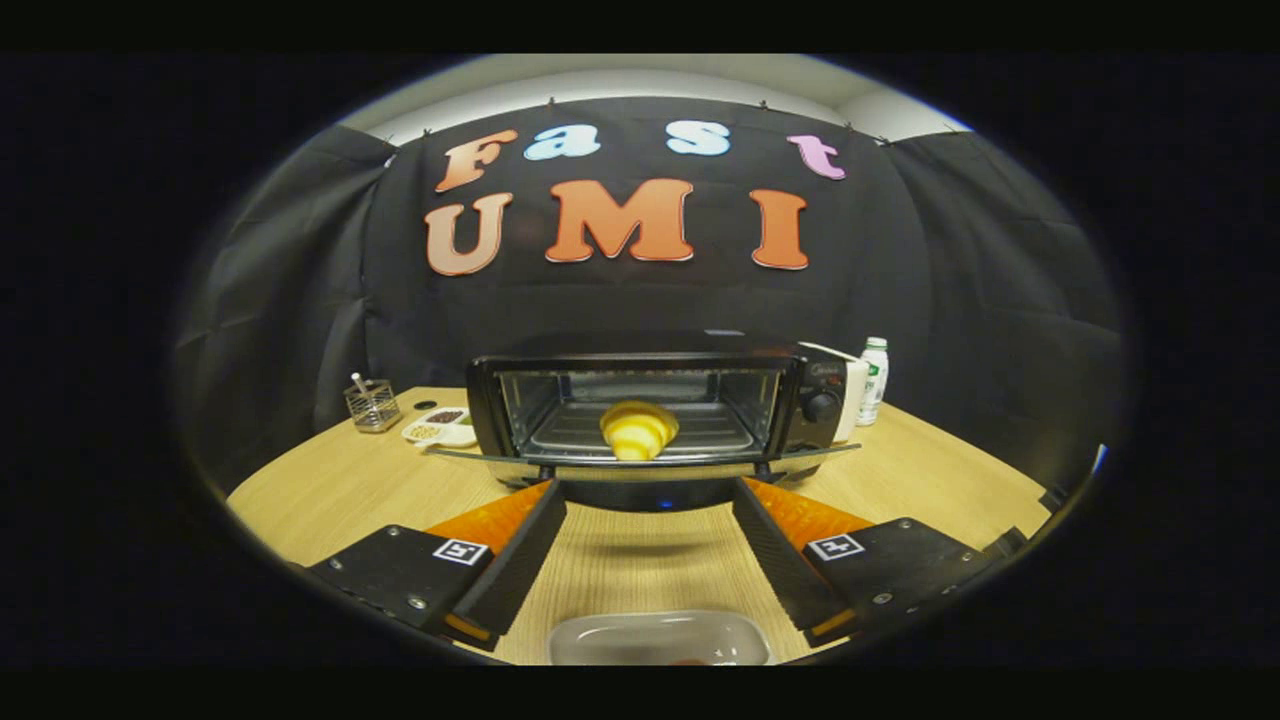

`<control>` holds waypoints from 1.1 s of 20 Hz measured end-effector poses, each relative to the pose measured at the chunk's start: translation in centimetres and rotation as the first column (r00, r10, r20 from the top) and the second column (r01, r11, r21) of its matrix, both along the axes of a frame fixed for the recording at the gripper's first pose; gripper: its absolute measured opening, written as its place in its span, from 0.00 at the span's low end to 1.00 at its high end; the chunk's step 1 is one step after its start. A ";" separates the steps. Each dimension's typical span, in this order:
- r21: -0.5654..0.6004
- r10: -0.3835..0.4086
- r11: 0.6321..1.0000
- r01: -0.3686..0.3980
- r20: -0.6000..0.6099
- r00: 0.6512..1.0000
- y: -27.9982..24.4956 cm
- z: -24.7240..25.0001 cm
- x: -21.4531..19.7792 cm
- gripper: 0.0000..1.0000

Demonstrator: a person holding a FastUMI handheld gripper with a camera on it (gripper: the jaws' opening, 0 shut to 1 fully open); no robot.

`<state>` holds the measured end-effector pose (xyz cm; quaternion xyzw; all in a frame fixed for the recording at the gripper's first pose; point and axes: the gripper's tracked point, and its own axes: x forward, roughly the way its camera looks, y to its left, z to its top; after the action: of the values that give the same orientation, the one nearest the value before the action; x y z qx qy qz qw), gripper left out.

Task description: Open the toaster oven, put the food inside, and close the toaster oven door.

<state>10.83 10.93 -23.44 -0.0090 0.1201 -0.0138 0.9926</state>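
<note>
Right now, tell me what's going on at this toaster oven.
A person is working a handheld gripper at a toaster oven on a wooden table. The oven door hangs open, and a yellow pastry sits on the tray inside, just beyond the fingers. The fingers are spread apart and hold nothing. A clear container lies on the table near the gripper. The food appears to be in; the door is not yet closed.

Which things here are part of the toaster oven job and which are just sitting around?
Job: black toaster oven, door down; yellow pastry on its tray; open tool; clear plastic dish.

Bystanders: wire mesh holder, white divided snack dish, white bottle with green label.
</note>
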 end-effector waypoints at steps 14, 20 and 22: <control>-0.068 -0.005 0.998 0.013 0.117 0.993 0.7 4.4 6.1 1.00; -0.040 -0.023 0.999 0.026 0.080 0.997 0.7 4.0 8.5 1.00; -0.049 -0.016 0.999 0.020 0.091 0.996 0.6 4.3 8.2 1.00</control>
<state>19.03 11.56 -19.14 -0.0321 0.0745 -0.0261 0.9964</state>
